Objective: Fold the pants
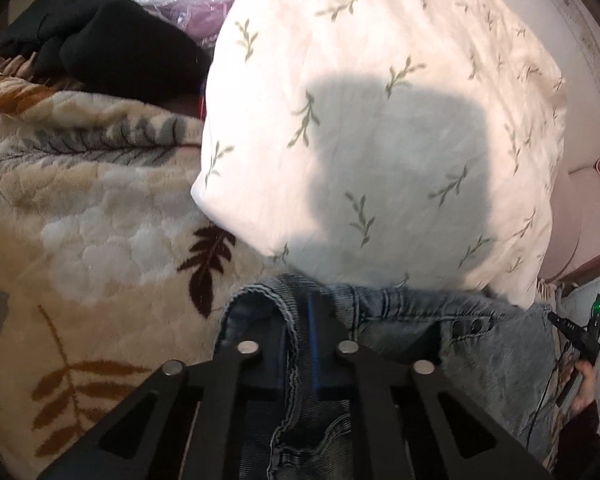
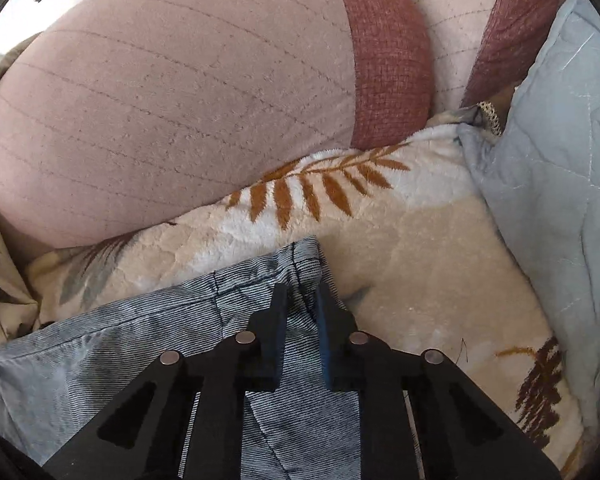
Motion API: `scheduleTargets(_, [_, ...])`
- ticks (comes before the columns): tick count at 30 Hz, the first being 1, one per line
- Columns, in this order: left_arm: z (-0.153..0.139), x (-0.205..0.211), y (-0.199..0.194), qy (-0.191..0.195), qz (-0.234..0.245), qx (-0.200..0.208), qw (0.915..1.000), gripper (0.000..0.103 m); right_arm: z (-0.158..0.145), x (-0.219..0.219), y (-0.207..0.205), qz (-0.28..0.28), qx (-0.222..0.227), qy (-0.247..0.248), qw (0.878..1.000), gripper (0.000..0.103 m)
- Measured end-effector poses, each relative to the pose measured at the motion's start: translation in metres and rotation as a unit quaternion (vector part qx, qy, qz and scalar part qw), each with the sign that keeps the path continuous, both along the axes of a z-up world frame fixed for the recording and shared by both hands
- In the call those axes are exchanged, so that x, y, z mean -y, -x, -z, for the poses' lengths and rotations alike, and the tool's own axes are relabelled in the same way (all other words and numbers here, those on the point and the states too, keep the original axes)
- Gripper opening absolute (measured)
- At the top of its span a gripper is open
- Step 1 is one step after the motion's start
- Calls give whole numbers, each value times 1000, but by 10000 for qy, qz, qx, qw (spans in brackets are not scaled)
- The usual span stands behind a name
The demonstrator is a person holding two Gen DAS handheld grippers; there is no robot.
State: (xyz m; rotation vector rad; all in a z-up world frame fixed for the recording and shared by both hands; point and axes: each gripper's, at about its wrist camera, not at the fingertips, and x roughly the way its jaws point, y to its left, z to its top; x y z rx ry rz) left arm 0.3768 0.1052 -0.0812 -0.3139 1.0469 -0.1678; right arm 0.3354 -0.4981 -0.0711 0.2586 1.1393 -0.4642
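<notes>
— Grippers first: how much room around them?

— Left gripper [image 1: 300, 320] sits at the waistband end of the pants [image 1: 380, 320], and that end lies right against the lower edge of a white leaf-print pillow [image 1: 372, 120], so it is tight ahead. To its left the fleece leaf blanket [image 1: 80, 220] lies bare. Right gripper [image 2: 302, 300] is at the far corner of the pants [image 2: 160, 340], with bare blanket [image 2: 400, 260] ahead and to its right.

— And the jaws?

— Both nearly closed. Left fingers are clamped on a fold of denim at the waistband, a stitched edge running up between them. Right fingers pinch the hemmed corner of the denim, cloth bunched between the pads.

— Where do the pants lie?

— On the blanket, spread under and behind both tools; two rivets show beside the left gripper.

— What crowds in?

— A big pink quilted cushion [image 2: 160, 112] bulges close beyond the right gripper, with a rust-red band [image 2: 388, 60] at its end. A pale blue quilt [image 2: 560, 180] rises along the blanket's right edge. Beyond the blanket's far left corner sits a black garment [image 1: 112, 48], well apart, with crumpled clear plastic [image 1: 196, 4] behind it.
</notes>
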Motion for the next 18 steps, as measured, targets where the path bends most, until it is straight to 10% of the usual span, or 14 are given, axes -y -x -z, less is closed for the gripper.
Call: scheduleTargets(18, [-113,-34,121,823,110,1189,9894,7,-123,-15,110,-90,1463,-537,9877,10])
